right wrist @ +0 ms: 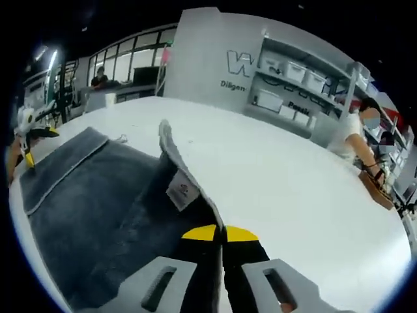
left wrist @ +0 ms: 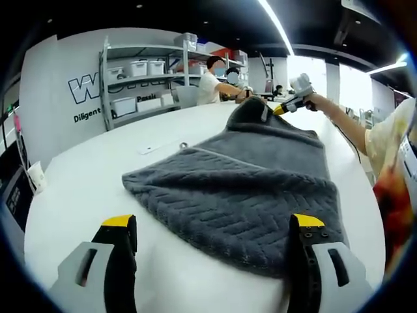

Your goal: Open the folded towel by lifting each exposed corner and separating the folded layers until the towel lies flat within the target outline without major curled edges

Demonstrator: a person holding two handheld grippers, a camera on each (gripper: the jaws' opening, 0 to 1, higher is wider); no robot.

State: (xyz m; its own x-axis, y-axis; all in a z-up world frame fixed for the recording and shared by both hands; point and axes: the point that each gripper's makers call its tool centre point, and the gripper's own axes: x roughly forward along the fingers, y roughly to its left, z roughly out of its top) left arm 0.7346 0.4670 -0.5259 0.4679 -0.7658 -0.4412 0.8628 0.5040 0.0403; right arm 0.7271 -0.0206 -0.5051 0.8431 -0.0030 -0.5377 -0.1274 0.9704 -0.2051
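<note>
A white table [left wrist: 78,189] in a workshop with one shelf rack [left wrist: 140,75] carries one dark grey towel [left wrist: 241,189], herringbone-textured and partly folded. The left gripper [left wrist: 215,228] hangs released just above its near edge. The right gripper [right wrist: 218,233] is clenched on a lifted corner bearing a white label [right wrist: 180,190].

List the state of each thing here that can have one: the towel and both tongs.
towel: still partly folded, far corner lifted off the table, the rest lying on it
label: showing on the raised towel edge
left tongs: open, jaws wide apart at the towel's near edge, holding nothing
right tongs: shut on the towel's corner, holding it up
</note>
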